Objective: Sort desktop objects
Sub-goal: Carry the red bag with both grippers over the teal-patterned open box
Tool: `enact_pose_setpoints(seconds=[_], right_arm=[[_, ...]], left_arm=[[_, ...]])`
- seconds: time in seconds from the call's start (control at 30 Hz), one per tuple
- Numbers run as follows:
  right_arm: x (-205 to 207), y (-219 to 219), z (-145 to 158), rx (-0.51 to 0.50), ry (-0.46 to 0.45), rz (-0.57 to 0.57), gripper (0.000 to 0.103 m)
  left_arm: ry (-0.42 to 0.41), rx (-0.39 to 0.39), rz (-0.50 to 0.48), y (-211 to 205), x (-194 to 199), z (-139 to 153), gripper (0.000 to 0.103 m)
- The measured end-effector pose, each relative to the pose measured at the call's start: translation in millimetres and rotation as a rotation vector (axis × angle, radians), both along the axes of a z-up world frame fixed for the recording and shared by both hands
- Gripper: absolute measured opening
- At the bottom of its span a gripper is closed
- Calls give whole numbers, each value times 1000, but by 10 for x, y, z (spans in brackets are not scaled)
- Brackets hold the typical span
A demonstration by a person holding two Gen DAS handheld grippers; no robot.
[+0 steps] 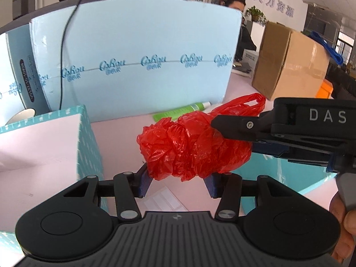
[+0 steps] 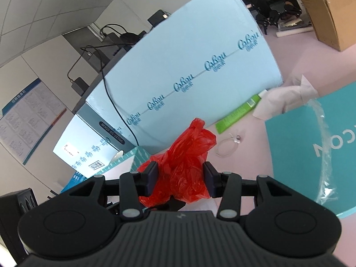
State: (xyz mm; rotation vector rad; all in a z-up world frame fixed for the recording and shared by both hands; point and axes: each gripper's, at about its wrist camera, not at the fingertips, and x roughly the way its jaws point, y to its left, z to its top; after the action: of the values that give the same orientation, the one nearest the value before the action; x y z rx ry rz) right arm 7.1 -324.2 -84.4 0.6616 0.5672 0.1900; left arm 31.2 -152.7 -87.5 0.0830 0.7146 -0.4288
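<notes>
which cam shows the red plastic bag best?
Left wrist. The red plastic bag appears there whole and crumpled, with a handle loop, held between the left gripper and the right gripper. The right wrist view shows only a bunched part rising between its own pads, the lower part hidden.

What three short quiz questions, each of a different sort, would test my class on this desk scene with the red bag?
1. True or false: both grippers grip the red plastic bag.
2. Which thing lies on the pink table at the foot of the big light blue box? A) a mug B) a green tube C) scissors
3. Fill in: the brown box is made of ____.

Key:
1. True. The left gripper and the right gripper each have their fingers closed on it.
2. B
3. cardboard
</notes>
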Motion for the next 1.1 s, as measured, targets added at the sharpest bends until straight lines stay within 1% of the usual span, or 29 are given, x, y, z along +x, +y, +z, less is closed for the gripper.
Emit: enact_pose_setpoints(seconds=[0.27,0.53,1.1], right_arm=[[94,148,201,-14,-53,34,48],[187,327,313,-22,-82,74,48],[317,845,344,-24,-103,155,49]], left_arm=[[-49,-33,43,173,70,193,44],[-80,-55,86,400,95,305,44],[-108,-40,160,952,64,352,44]])
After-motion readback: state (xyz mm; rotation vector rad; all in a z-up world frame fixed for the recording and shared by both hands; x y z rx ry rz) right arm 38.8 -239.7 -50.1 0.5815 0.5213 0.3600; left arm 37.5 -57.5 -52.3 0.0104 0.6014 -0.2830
